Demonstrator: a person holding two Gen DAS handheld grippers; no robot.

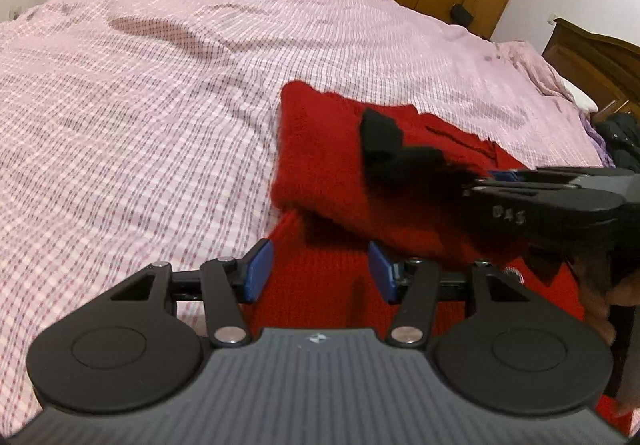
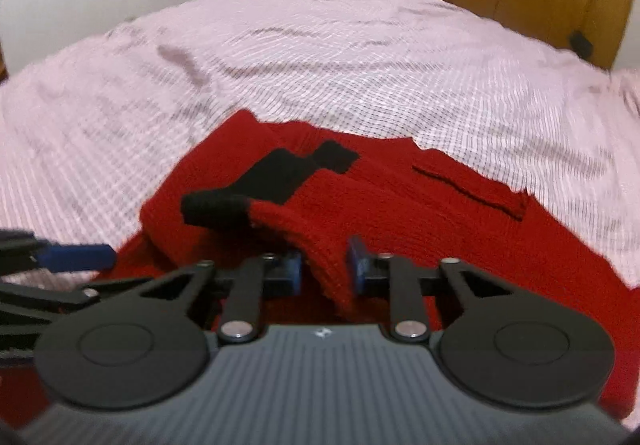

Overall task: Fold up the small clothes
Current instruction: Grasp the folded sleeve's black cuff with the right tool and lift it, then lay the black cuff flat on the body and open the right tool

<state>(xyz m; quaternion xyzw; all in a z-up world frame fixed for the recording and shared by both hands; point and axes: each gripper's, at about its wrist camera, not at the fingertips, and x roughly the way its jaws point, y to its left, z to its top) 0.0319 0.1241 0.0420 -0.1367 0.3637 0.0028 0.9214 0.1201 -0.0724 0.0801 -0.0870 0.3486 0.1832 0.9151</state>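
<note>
The red knit sweater (image 2: 360, 205) lies on the bed (image 1: 140, 105), soft, limp and likely to stretch, so take it at a ribbed edge, never mid-panel. Your right claw (image 2: 324, 265) is nearly closed on a raised fold with a black cuff (image 2: 212, 209) trailing toward 10 o'clock. Your left claw (image 1: 320, 269) hovers wide and empty over the near hem.

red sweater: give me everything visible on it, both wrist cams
The red sweater is a chunky rib knit with a black shape on its upper panel. It lies on the pink checked bedspread, partly folded: one layer is turned over the rest, leaving a thick rounded edge on the left. A black-tipped strip of it runs between the right gripper fingers, which pinch it. The left gripper hovers open above the near ribbed edge; contact unclear.
</note>
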